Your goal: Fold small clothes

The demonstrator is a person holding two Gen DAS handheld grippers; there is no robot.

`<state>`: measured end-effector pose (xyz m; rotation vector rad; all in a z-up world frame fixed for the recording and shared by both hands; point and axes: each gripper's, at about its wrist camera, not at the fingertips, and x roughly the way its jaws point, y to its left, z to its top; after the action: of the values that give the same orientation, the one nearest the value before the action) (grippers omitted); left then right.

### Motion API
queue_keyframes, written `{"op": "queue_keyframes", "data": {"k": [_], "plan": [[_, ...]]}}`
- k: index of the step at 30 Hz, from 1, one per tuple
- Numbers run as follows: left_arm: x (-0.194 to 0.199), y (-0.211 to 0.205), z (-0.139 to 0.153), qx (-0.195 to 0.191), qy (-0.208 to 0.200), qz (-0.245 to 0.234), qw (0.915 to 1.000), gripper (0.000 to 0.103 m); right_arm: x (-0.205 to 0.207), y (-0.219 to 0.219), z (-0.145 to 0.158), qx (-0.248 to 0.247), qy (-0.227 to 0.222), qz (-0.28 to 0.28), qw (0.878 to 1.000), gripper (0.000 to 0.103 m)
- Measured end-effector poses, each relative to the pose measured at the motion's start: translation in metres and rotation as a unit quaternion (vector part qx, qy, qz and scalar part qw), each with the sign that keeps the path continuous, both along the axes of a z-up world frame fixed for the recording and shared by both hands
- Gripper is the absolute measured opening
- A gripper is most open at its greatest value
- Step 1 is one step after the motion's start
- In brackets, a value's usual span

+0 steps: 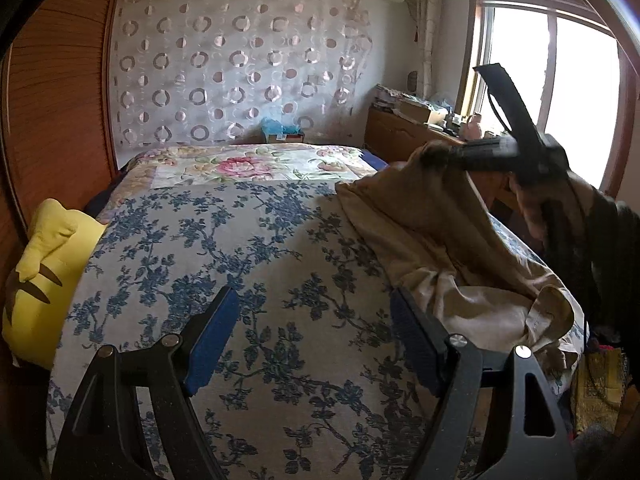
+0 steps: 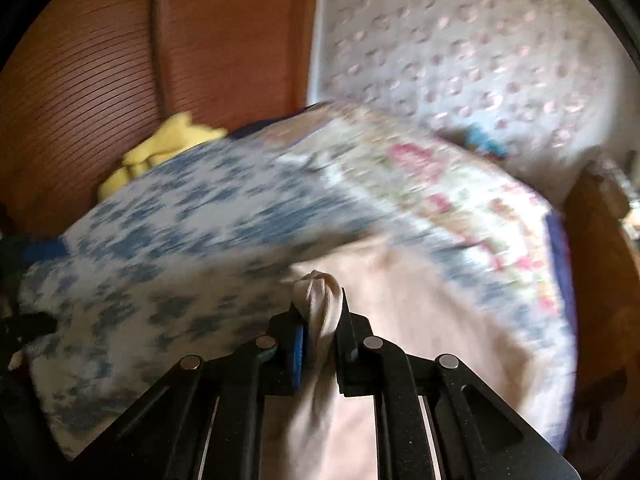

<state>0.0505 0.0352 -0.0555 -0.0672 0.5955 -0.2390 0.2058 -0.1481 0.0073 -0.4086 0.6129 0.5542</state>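
over the blurred bed (image 2: 160, 280), right hand-held gripper (image 2: 320, 344) pinches beige cloth (image 2: 400, 320); left hand-held gripper (image 1: 316, 340) gapes.

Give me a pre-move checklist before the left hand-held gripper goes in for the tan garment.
1. Right hand-held gripper clamped on the tan garment: ok, a bunch of cloth sits between its closed fingers.
2. Left hand-held gripper open and empty: ok, only the blue floral bedspread shows between its pads.
3. Garment lifted: ok, one end is raised and the rest drapes onto the bed.
4. Free edge within the left side's view: ok, a crumpled hem lies beside its right finger.
5. Which part of the garment is pinched: cannot tell.
6. Right wrist view sharp: not ok, it is motion-blurred.
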Motion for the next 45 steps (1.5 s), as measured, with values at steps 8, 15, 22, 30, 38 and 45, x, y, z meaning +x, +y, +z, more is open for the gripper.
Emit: {"op": "queue_keyframes", "data": {"k": [8,15,22,30,38,45], "plan": [[0.001,-0.006,-0.005,0.001,0.009,-0.008,0.9999,0.079,0.049,-0.069,-0.003,-0.045,-0.018,-0.113,0.992,0.012],[0.0,-0.011,-0.009,0.006,0.016,-0.013,0.9998,0.079,0.082,-0.072,-0.037,-0.058,0.007,-0.194,0.979,0.012],[-0.001,-0.019,-0.009,0.007,0.02,-0.024,0.9995,0.079,0.102,-0.065,-0.034,-0.063,0.019,-0.248,0.967,0.041],[-0.003,-0.035,-0.012,0.007,0.028,-0.047,0.9985,0.079,-0.01,-0.068,-0.019,-0.001,0.015,-0.18,0.984,0.041],[-0.005,-0.051,-0.017,0.01,0.044,-0.069,0.9966,0.079,-0.109,-0.077,-0.04,0.033,0.047,-0.132,0.99,0.041],[-0.01,-0.062,-0.025,0.018,0.068,-0.086,0.9938,0.079,-0.14,-0.084,-0.047,0.052,0.071,-0.107,0.99,0.041]]}}
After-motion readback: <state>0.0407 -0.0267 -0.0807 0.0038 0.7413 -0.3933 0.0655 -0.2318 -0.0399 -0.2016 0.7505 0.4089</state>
